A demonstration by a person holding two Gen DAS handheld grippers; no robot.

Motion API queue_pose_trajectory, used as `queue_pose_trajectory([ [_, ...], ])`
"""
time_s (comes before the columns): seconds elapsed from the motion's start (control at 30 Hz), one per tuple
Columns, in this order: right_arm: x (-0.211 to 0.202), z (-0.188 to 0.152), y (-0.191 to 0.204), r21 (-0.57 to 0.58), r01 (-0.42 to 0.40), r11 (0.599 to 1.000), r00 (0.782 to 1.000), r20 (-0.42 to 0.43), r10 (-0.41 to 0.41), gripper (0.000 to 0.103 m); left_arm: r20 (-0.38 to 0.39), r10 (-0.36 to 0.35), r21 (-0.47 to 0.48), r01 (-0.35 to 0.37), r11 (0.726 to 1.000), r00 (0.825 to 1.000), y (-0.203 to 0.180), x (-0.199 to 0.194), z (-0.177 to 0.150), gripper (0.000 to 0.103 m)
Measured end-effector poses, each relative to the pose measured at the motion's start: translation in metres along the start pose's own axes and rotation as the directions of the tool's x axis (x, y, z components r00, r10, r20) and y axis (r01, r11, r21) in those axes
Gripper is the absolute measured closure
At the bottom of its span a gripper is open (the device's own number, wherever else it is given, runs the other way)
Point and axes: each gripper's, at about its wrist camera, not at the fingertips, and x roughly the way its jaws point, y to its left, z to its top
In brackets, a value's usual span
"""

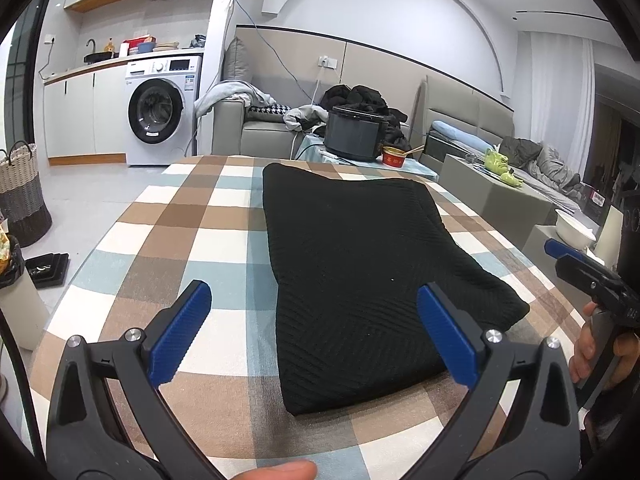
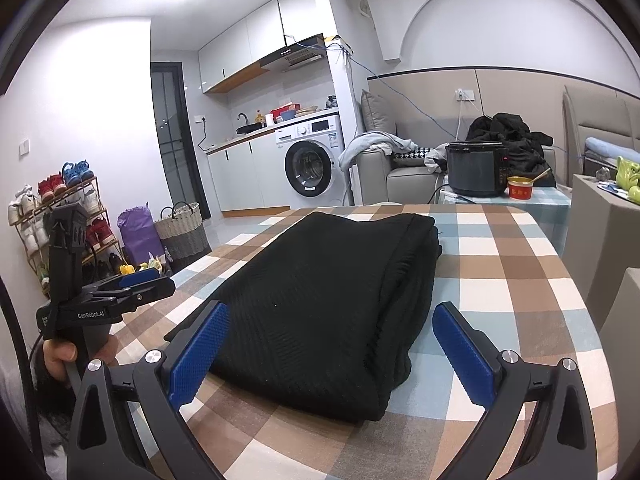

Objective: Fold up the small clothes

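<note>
Black knit garment (image 1: 356, 264) – ribbed, chevron-like weave, folded into a thick rough rectangle w/ rounded corners, layers stacked along its right edge – lies flat mid-worktop (image 1: 192, 220). The worktop has a rounded end and is covered w/ a checked cloth in brown, cream and pale blue squares.

Left gripper (image 1: 314, 332) hovers at the garment's near edge, blue ridged fingers (image 1: 180, 332) spread wide, nothing between them; one pad is over bare cloth, the other over the knit. Right gripper (image 2: 332, 354) likewise – textured blue fingers (image 2: 464, 354) spread apart, empty, straddling the near end of the fold. Each is black plastic w/ metal rivets, held by a hand (image 1: 592, 344).

Beyond the far end: dark round-bodied cooker (image 2: 476, 168) beside a red bowl (image 2: 520, 189) on a side table; white front-load washer (image 1: 160, 108) further back.
</note>
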Motion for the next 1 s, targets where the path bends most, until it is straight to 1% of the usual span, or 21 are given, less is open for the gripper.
queue_pose_trajectory([
  [1.0, -0.0012, -0.0007, -0.0006, 0.008, 0.001, 1.000, 1.000, 0.000, -0.001, 0.000, 0.002, 0.000, 0.000, 0.000, 1.000, 1.000, 0.0004, -0.0002, -0.0001, 0.001],
])
